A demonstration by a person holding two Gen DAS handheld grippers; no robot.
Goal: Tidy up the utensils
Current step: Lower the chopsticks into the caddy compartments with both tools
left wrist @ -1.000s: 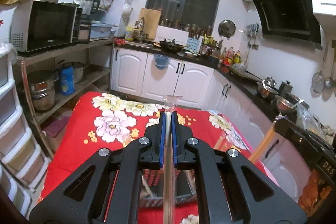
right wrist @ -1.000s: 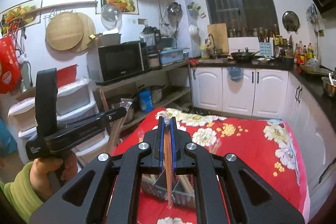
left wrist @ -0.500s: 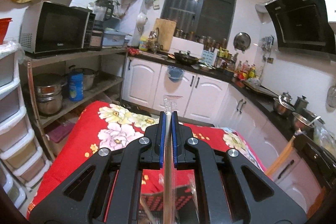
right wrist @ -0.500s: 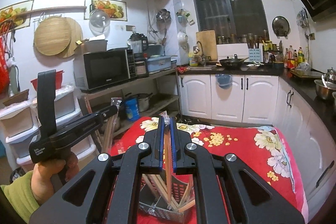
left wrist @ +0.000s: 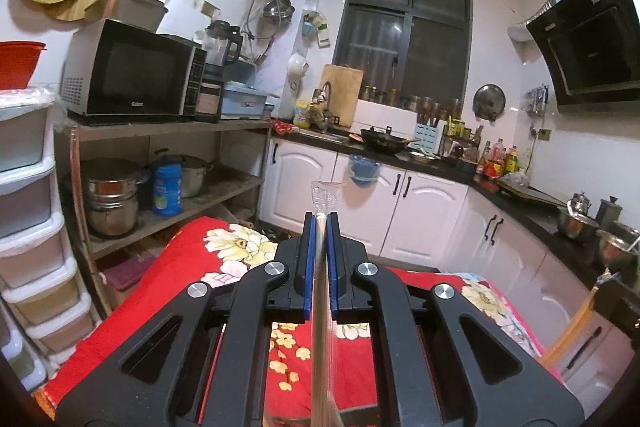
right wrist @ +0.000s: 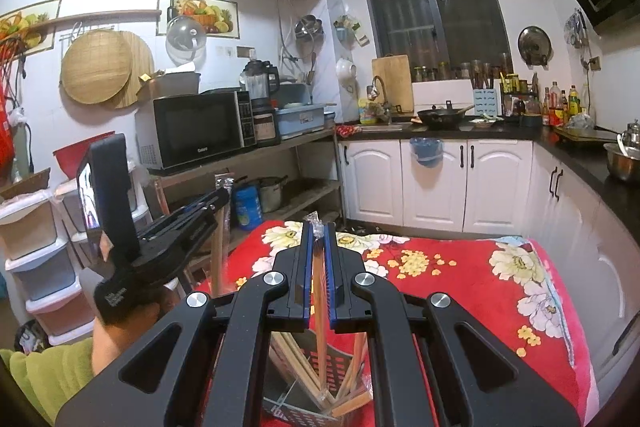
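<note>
My left gripper (left wrist: pixel 320 223) is shut on a pair of chopsticks in a clear wrapper (left wrist: pixel 321 327); the wrapper's tip pokes up past the blue pads. My right gripper (right wrist: pixel 319 227) is shut on another wrapped pair of wooden chopsticks (right wrist: pixel 320 299), which points down into a dark perforated holder (right wrist: pixel 298 409) with several chopsticks in it. The holder stands on the red floral cloth (right wrist: pixel 460 279). In the right wrist view the left gripper (right wrist: pixel 218 201) sits at the left, held by a hand in a green sleeve (right wrist: pixel 48 375), its chopsticks (right wrist: pixel 218 247) upright.
White cabinets (right wrist: pixel 436 183) and a dark counter with pots run behind and right of the table. A shelf with a microwave (left wrist: pixel 132 71) and plastic drawers (left wrist: pixel 28 227) stands to the left. The red cloth (left wrist: pixel 168 287) stretches ahead of the holder.
Both grippers have sunk, still holding their chopsticks. In the right wrist view the holder now shows larger beneath the fingers. The left wrist view has swung left and lost sight of the holder.
</note>
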